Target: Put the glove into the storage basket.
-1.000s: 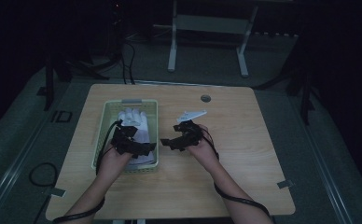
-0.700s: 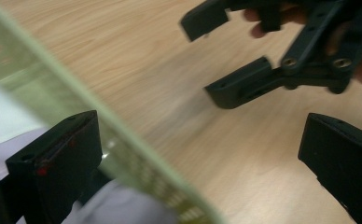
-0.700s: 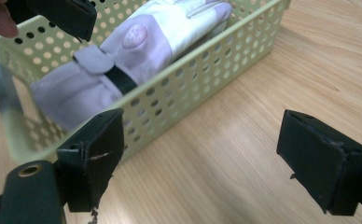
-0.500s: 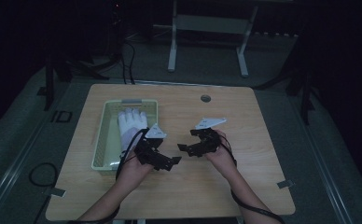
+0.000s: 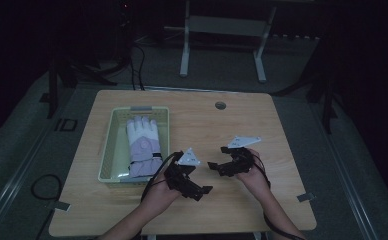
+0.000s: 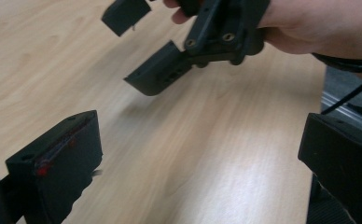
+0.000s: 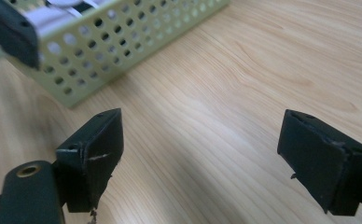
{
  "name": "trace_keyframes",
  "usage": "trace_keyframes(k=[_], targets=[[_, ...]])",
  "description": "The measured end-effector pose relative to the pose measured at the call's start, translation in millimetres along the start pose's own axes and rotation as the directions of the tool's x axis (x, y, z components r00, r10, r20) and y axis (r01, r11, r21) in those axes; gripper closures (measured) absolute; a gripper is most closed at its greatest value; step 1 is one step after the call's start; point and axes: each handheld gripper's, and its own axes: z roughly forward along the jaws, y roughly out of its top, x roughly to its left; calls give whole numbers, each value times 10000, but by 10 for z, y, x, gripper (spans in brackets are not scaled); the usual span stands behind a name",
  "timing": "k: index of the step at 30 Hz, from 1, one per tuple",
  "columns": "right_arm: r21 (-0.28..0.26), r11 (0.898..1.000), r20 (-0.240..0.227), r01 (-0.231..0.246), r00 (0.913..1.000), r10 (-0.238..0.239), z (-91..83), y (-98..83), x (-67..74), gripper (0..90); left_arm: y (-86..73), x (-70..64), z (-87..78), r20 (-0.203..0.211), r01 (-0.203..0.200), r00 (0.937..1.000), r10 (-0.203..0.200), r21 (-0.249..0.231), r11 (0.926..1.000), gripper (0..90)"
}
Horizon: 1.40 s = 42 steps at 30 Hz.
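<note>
Dim high view; detail on both tools hard to read, jaws there little more than dark shapes. Left gripper [image 5: 198, 188] low over bare wood at about 6 o'clock of the table [image 5: 282, 125], pointing toward 4 o'clock; right gripper [image 5: 217, 167] just beside it at roughly 2 o'clock from it, pointing toward 9 o'clock, tips near but apart. Both spread wide and empty, confirmed in the gripper views: left gripper [image 6: 193, 163] with a broad strip of wood grain between its jaws, nothing clasped; right gripper [image 7: 198, 154] likewise released, bare tabletop between. Left gripper view blurred along the near jaw, right jaw cut off at the frame edge; same view catches the other hand [image 6: 309, 25] at 1 o'clock with its tool hovering above the wood, wrist cropped at top, cable trailing off at right. Glove [image 5: 143, 146], white with lilac palm patch, lying flat inside the pale green basket [image 5: 108, 150] at 9 o'clock of the table, fingers toward 12 o'clock, cuff end at the basket's near wall; well left of both tools, untouched. Right gripper view adds what the high view lacks: perforated basket wall [image 7: 123, 42] up close at 11 o'clock, only a sliver of pale fabric visible over the rim, top-left corner blocked by a dark out-of-focus shape, unidentifiable. Small round grommet [image 5: 220, 105] at the table's 12 o'clock edge.
</note>
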Motion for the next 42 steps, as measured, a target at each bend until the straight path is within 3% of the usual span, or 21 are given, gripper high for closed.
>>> trace_keyframes(k=[11,20,32,42], targets=[[444,9990,-90,-74,9999,78,-59,-357,-98,142,-156,-71,317,707,-158,9974,138,277,9995,0],[387,9992,-33,57,10000,-56,-103,-563,-128,141,-283,-137,518,1079,-483,9932,443,353,9982,0],[118,9999,270,-104,9996,101,-281,-814,-161,141,-424,-197,660,1215,-488,9914,485,-3,9988,0],[-268,9987,557,-438,9974,453,-427,-929,-229,140,-542,-254,717,979,-762,9923,764,-61,9971,0]])
